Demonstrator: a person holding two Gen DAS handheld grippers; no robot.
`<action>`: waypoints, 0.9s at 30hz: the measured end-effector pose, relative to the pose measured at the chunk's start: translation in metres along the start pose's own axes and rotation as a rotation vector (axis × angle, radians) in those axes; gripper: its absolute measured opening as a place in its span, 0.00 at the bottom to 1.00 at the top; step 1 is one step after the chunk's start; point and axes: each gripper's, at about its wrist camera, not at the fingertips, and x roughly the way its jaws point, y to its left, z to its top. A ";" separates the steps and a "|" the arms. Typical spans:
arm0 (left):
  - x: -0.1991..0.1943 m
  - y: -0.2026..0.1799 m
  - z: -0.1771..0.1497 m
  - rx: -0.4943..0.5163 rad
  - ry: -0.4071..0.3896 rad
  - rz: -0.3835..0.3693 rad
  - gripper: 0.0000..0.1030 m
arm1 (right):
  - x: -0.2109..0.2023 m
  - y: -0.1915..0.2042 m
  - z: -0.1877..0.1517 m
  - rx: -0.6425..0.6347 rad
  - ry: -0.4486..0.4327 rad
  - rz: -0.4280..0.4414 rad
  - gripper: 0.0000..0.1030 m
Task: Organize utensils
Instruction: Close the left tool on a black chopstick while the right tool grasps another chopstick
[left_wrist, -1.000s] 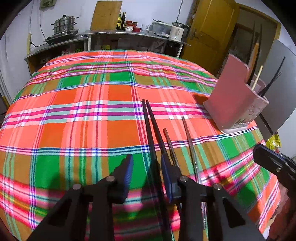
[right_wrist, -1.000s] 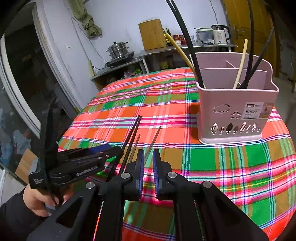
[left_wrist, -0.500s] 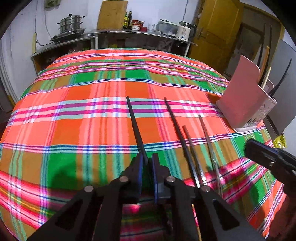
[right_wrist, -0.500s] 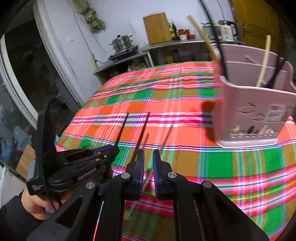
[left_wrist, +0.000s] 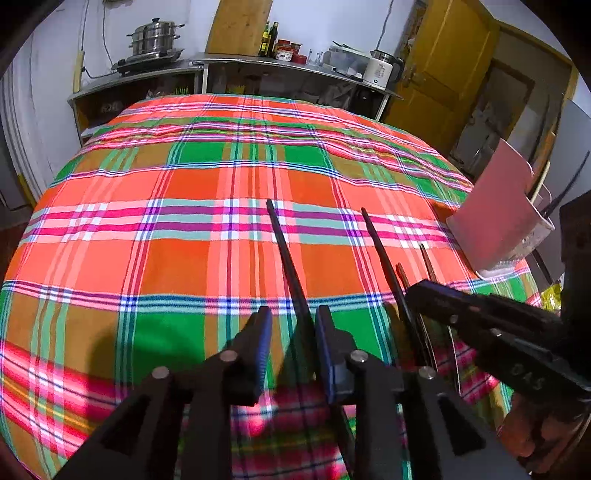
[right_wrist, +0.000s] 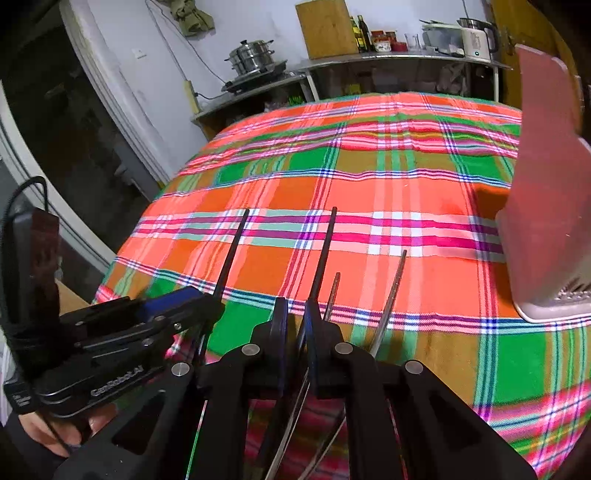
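Over plaid cloth: left claw (left_wrist: 291, 328) open astride black chopstick (left_wrist: 286, 254); right claw (right_wrist: 293, 325) nearly closed, empty.

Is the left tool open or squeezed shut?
Open. The left tool has a wide gap between its blue pads, with a black chopstick running through the gap; neither pad clearly presses it.

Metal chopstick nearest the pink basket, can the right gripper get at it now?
Probably yes. The metal chopstick lies uncovered on the cloth just right of the right gripper, apart from the pink basket. The jaws look shut, so they must open first, and the brown chopstick lies close beside.
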 end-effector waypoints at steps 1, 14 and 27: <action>0.001 0.001 0.002 -0.003 0.000 0.000 0.25 | 0.003 -0.001 0.001 0.004 0.004 -0.005 0.09; 0.017 -0.006 0.019 -0.004 0.016 0.001 0.25 | 0.021 -0.006 0.012 0.011 0.037 -0.048 0.09; 0.017 -0.008 0.019 -0.018 0.046 0.008 0.09 | 0.024 -0.001 0.018 0.011 0.048 -0.064 0.07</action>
